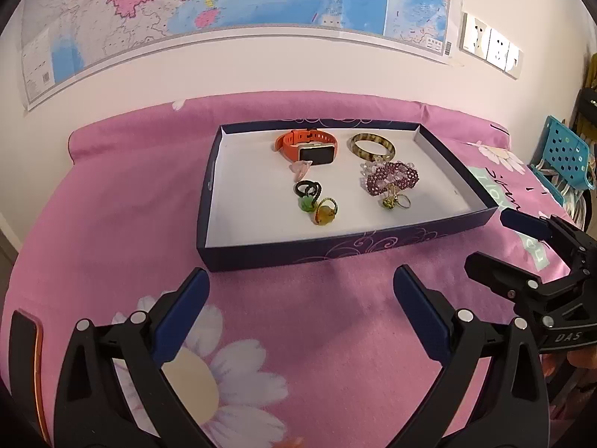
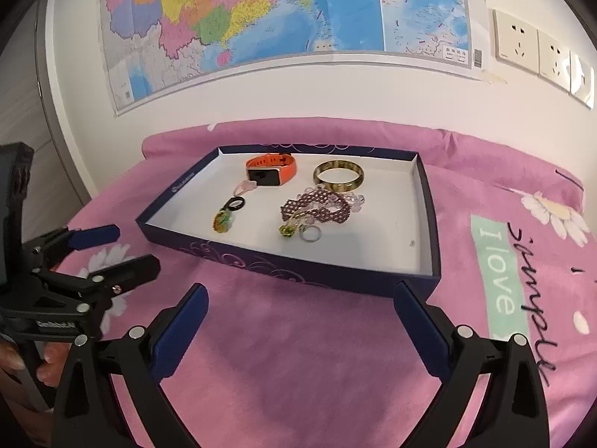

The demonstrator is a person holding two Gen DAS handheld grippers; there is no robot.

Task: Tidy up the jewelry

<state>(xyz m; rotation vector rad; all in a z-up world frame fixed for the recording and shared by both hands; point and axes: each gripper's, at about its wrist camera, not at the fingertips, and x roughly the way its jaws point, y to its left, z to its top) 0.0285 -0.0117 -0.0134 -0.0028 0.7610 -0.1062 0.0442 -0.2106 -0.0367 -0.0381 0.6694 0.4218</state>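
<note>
A dark blue tray (image 1: 335,254) (image 2: 261,265) with a white floor lies on the pink cloth. In it are an orange smartwatch (image 1: 309,145) (image 2: 274,170), a mottled bangle (image 1: 355,148) (image 2: 337,187), a purple beaded bracelet (image 1: 391,179) (image 2: 317,207), a pink crystal piece (image 1: 300,168), and several rings (image 1: 315,205) (image 2: 227,220). My left gripper (image 1: 301,274) (image 2: 136,246) stands open and empty just before the tray's front wall. My right gripper (image 2: 302,287) (image 1: 487,239) is open and empty too, near the tray's front right corner.
The pink flowered cloth (image 1: 112,205) covers the whole table up to the white wall. A map (image 1: 224,0) and wall sockets (image 2: 541,52) hang behind. A blue perforated basket (image 1: 563,153) stands off the table's right end. A person's hand (image 2: 22,358) holds the left gripper.
</note>
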